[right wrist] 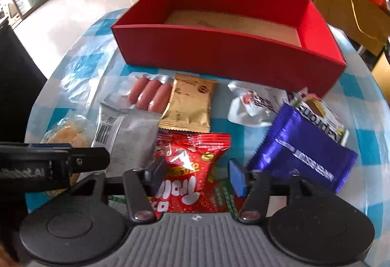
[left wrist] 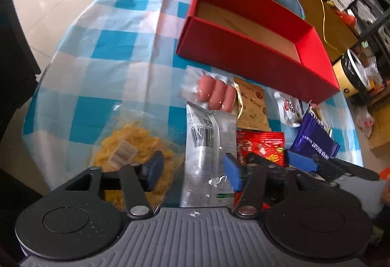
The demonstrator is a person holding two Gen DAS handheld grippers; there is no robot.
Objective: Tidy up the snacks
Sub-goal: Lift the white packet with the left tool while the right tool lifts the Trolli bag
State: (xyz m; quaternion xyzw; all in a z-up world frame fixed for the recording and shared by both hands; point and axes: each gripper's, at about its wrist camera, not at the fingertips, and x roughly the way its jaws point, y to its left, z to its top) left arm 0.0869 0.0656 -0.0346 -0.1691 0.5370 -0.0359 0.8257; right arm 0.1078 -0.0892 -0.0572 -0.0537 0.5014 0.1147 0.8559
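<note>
The left gripper point(left wrist: 192, 170) is angled steeply down over the checked cloth point(left wrist: 117, 47), its jaws spread astride the silver pouch point(left wrist: 207, 145), the pads clear of it. The right gripper point(right wrist: 197, 175) is pitched down likewise, jaws parted around the red packet point(right wrist: 192, 164), no pad seen pressing. Beside the pouch a bag of yellow crisps point(left wrist: 136, 142) is seen. Further off, sausages point(right wrist: 150, 95), a gold sachet point(right wrist: 189, 106), a white wrapper point(right wrist: 251, 106) and a purple packet point(right wrist: 299, 152) are laid out. Beyond them the empty red box point(right wrist: 219, 52) is set.
</note>
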